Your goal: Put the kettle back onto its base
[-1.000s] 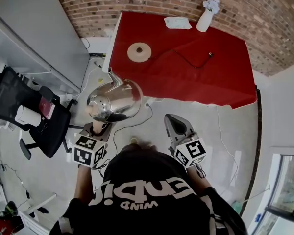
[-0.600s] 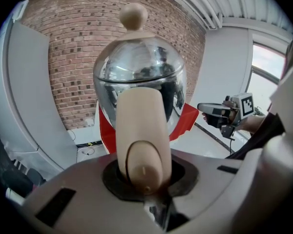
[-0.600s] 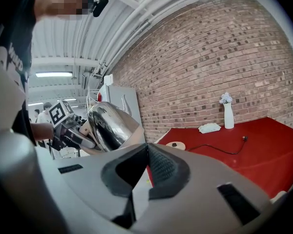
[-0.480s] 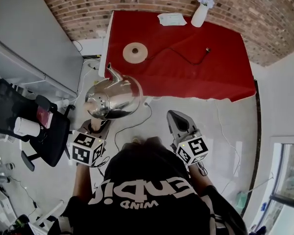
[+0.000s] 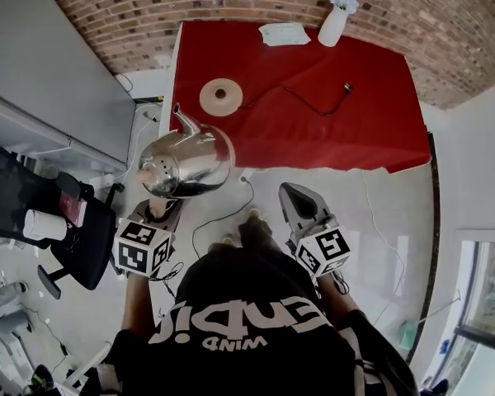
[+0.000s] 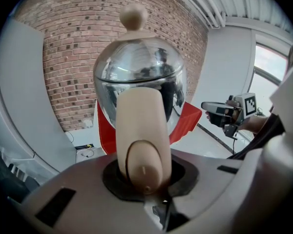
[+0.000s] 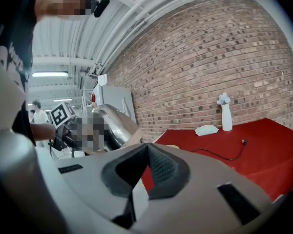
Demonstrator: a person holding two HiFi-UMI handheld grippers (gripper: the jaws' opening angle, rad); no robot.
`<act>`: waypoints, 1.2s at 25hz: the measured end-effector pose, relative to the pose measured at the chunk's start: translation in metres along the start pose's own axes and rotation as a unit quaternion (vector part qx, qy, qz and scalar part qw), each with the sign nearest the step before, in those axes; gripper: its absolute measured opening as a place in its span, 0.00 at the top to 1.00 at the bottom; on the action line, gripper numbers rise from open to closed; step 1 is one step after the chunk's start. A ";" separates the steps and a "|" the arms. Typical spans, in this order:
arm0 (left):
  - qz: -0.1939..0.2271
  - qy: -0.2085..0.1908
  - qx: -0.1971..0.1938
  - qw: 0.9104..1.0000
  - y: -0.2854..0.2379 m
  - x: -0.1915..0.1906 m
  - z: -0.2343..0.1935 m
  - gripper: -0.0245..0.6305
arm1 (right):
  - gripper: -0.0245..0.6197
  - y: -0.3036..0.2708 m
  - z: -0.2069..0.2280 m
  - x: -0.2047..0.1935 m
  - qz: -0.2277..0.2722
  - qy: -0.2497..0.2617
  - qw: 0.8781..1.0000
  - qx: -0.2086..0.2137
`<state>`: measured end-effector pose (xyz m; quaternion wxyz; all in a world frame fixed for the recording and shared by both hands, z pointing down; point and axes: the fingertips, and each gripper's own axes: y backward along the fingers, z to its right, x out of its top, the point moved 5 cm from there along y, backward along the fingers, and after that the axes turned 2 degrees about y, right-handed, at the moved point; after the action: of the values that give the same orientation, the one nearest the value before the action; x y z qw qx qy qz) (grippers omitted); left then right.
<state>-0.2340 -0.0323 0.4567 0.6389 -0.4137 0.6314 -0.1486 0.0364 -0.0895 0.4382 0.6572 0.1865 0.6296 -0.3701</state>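
Note:
A shiny steel kettle (image 5: 186, 162) with a cream handle (image 6: 139, 130) hangs in the air at the near left corner of the red table (image 5: 313, 130). My left gripper (image 5: 165, 206) is shut on that handle, just below the kettle's body. The round cream base (image 5: 220, 96) lies on the table's left part, beyond the spout, and a black cord runs from it to a plug (image 5: 346, 87). My right gripper (image 5: 294, 195) is over the floor short of the table, shut with nothing in it. In the right gripper view the kettle (image 7: 115, 123) shows at the left.
A white vase (image 5: 332, 23) and a folded white cloth (image 5: 285, 33) stand at the table's far edge by the brick wall. A grey cabinet (image 5: 58, 81) and a black office chair (image 5: 58, 213) are on the left. A cable (image 5: 223, 213) lies on the floor.
Both grippers and the kettle have come closer to the table. The kettle's spout now reaches the table's near left corner. The grip on the handle is unchanged.

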 end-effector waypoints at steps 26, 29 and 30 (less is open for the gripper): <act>0.001 0.018 0.056 0.998 -0.082 0.106 -0.029 0.88 | 0.93 -0.068 0.118 0.029 0.000 -0.006 0.999 0.047; -0.008 0.010 0.058 0.998 -0.081 0.111 -0.040 0.88 | 0.93 -0.078 0.115 0.031 0.002 -0.010 0.999 0.048; -0.013 0.008 0.057 0.998 -0.083 0.113 -0.044 0.88 | 0.93 -0.081 0.114 0.032 0.003 -0.012 0.999 0.047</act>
<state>-0.2299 -0.1782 0.4451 0.6547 -0.3834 0.6214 -0.1956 0.0546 -0.2313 0.4406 0.6566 0.2147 0.6026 -0.3996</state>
